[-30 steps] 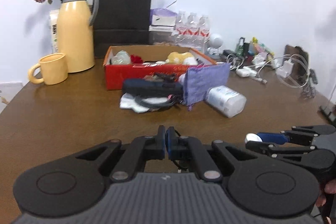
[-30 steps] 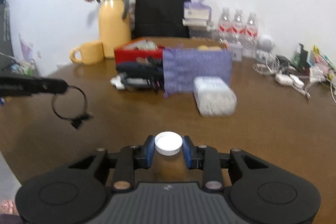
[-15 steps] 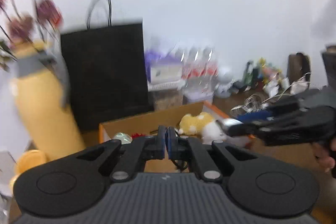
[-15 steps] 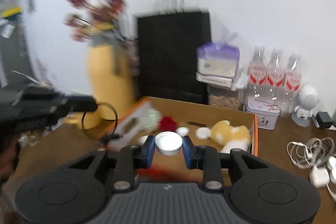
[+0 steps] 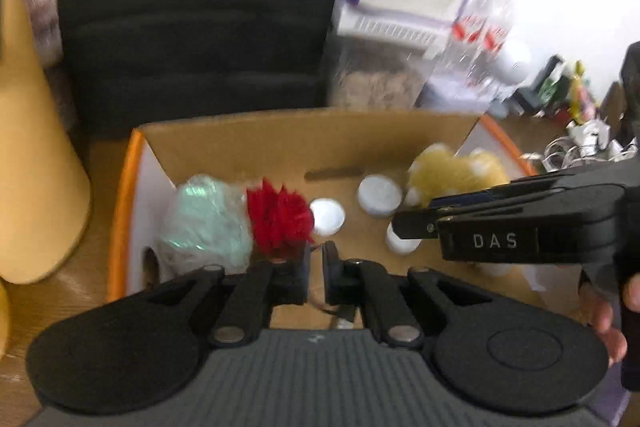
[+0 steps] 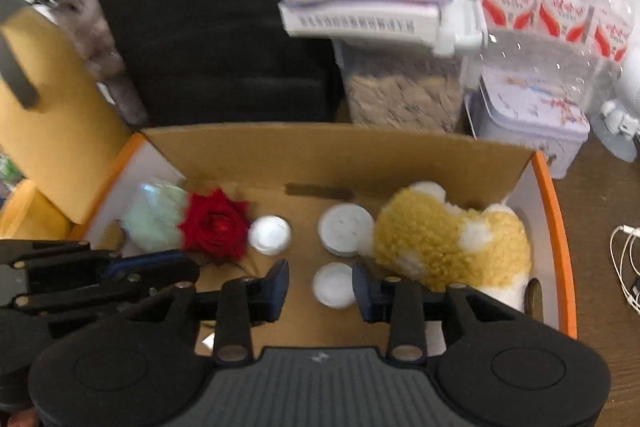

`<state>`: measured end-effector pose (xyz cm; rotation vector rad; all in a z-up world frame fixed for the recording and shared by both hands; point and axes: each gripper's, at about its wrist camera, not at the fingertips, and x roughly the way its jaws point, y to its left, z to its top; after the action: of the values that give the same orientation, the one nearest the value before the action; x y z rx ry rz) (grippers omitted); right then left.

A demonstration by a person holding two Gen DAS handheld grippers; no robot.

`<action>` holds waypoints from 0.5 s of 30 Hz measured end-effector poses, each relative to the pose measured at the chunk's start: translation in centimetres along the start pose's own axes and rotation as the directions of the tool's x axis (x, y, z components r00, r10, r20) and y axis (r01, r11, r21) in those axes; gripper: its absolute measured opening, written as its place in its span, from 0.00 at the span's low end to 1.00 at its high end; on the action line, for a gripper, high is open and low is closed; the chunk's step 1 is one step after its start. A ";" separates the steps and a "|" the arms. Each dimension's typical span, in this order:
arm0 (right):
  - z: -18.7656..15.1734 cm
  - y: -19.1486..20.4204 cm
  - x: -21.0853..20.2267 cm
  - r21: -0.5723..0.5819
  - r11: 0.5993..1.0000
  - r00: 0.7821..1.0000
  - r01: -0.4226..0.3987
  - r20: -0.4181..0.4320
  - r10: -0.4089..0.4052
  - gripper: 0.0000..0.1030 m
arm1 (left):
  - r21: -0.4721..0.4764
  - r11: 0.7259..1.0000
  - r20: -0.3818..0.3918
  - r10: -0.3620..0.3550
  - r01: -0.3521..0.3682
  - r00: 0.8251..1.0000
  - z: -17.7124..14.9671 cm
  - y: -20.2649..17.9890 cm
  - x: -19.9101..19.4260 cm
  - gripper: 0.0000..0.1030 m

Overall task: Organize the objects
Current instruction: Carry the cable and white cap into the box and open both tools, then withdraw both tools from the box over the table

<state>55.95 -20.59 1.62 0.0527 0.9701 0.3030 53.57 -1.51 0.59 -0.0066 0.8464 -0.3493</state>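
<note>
Right wrist view looks down into an open cardboard box (image 6: 344, 151) with orange outer walls, standing on the wooden worktop (image 6: 600, 187) in front of a black paper bag (image 6: 192, 7). Inside lie a pale green wrapped bundle (image 6: 150, 213) at the left, a red rose (image 6: 216, 225) touching it, a small white cap (image 6: 269, 234), a larger grey-white lid (image 6: 345, 229) and a yellow-and-white plush toy (image 6: 452, 241) against the right wall. A third white cap (image 6: 334, 285) sits on the box floor between the jaws of the right hand-held gripper (image 6: 320, 287), whose pads stand clear of it on both sides; those jaws have just been opening. A second ago that cap was pinched between the pads above the bare worktop, with the box well ahead. Left wrist view shows the left hand-held gripper (image 5: 315, 269) over the near edge of the same box, jaws almost together with only a narrow slit, and a thin dark loop (image 5: 320, 301), blurred, seems caught low between them; whether it is truly held cannot be told. A second earlier this hand-held gripper hung over the open worktop, far from the box, with a yellow jug (image 5: 32, 147) and mug well off to its left; now the jug fills the left edge. Water bottles (image 6: 552, 7) and a tin (image 6: 532, 115) stand behind the box at the right.
</note>
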 end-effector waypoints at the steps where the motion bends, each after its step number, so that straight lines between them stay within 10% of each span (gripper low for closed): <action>1: 0.1 0.1 -1.0 0.000 1.000 1.000 0.002 0.020 -0.002 0.34 | 0.003 1.000 0.019 0.006 -0.006 1.000 0.1 -0.2 -1.1 0.07; 6: -0.5 0.2 -8.5 -0.007 1.000 0.989 -0.026 0.146 0.027 0.45 | 0.041 0.999 0.096 0.014 -0.018 0.995 -0.3 -1.3 -7.7 0.18; 8: -1.8 0.6 -12.1 -0.027 0.999 0.981 -0.041 0.191 0.045 0.53 | 0.065 0.997 0.139 0.024 -0.034 0.990 -1.1 -2.2 -10.6 0.44; 12: -5.7 1.5 -18.6 -0.076 0.995 0.962 -0.065 0.260 0.083 0.56 | 0.117 0.990 0.204 0.049 -0.074 0.978 -4.2 -5.0 -17.0 0.50; 15: -10.8 2.6 -23.4 -0.151 0.985 0.940 -0.086 0.316 0.131 0.67 | 0.145 0.984 0.271 0.061 -0.103 0.961 -8.1 -7.2 -21.5 0.76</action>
<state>34.19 -25.55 14.82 0.0312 0.6177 0.4465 32.34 -0.64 11.95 0.1265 0.5494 -0.3282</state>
